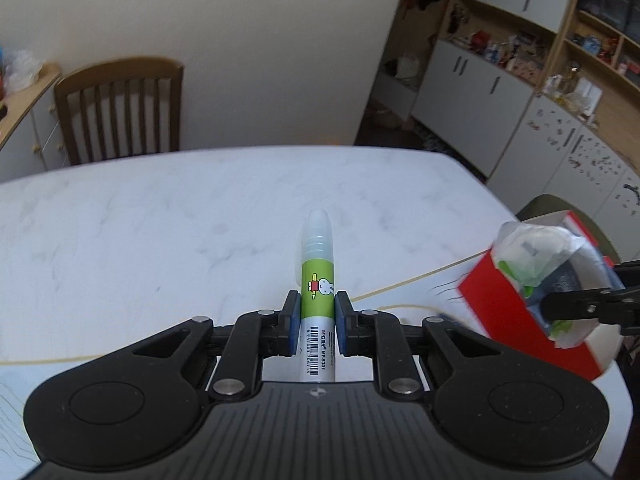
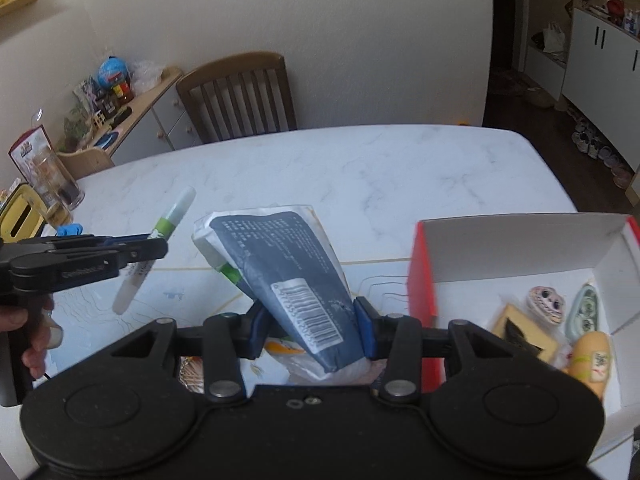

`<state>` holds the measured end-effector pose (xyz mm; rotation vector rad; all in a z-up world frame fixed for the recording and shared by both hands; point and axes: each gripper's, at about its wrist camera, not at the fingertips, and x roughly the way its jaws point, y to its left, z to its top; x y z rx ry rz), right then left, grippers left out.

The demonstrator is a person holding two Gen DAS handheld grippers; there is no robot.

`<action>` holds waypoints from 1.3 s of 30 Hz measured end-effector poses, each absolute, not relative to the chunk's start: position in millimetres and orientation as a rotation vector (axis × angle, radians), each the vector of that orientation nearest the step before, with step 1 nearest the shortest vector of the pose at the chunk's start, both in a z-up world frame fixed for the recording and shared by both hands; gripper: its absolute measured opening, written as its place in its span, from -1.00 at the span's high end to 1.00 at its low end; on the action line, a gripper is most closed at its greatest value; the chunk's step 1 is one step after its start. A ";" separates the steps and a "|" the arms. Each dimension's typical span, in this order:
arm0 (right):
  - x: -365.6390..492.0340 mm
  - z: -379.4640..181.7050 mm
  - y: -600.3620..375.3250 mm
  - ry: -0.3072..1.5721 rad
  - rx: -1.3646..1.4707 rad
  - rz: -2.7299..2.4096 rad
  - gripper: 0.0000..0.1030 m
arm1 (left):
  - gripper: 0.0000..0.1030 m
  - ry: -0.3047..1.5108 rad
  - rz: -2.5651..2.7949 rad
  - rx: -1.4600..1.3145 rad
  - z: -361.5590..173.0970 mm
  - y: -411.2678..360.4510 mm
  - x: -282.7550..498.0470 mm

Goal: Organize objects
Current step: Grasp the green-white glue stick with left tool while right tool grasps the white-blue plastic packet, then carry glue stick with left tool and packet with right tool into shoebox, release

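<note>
My left gripper point(image 1: 317, 312) is shut on a green and white glue pen point(image 1: 318, 276), whose clear cap points away over the white marble table point(image 1: 160, 216). The right wrist view shows that same glue pen point(image 2: 160, 236) and left gripper point(image 2: 154, 246) at the left, lifted off the table. My right gripper point(image 2: 310, 320) is shut on a dark blue and white packet point(image 2: 288, 264) with a barcode label, held tilted above the table. The packet point(image 1: 532, 256) also appears at the right of the left wrist view, in front of the red box point(image 1: 504, 308).
A red box with a white inside point(image 2: 520, 248) stands open at the right and holds several small items point(image 2: 560, 320). A wooden chair point(image 2: 240, 96) is behind the table. A glass point(image 2: 52, 180) and a yellow tin point(image 2: 20, 216) stand at the left edge.
</note>
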<state>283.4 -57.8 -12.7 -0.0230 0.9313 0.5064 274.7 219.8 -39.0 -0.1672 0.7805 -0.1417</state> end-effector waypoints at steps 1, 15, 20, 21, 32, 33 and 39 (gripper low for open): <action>282.8 -11.0 -62.7 0.927 -0.018 0.503 0.16 | 0.68 0.776 -0.151 -0.171 -33.9 216.9 273.4; 278.4 -8.4 -139.6 0.908 0.033 0.434 0.16 | 0.68 0.757 -0.297 -0.132 -2.1 116.7 263.8; 280.8 -11.2 -174.9 0.907 0.041 0.412 0.16 | 0.68 0.772 -0.330 -0.123 -6.7 72.2 269.9; 281.7 -12.1 -182.3 0.908 0.040 0.407 0.16 | 0.68 0.775 -0.337 -0.120 -7.4 64.0 270.9; 297.6 -26.1 -270.7 0.908 0.058 0.323 0.16 | 0.68 0.809 -0.391 -0.092 -21.7 -33.1 290.3; 299.4 -28.1 -277.5 0.908 0.060 0.314 0.16 | 0.68 0.814 -0.391 -0.090 -23.5 -39.7 292.9; 312.7 -44.3 -304.8 0.914 0.045 0.271 0.16 | 0.68 0.836 -0.386 -0.052 -35.3 -79.1 312.4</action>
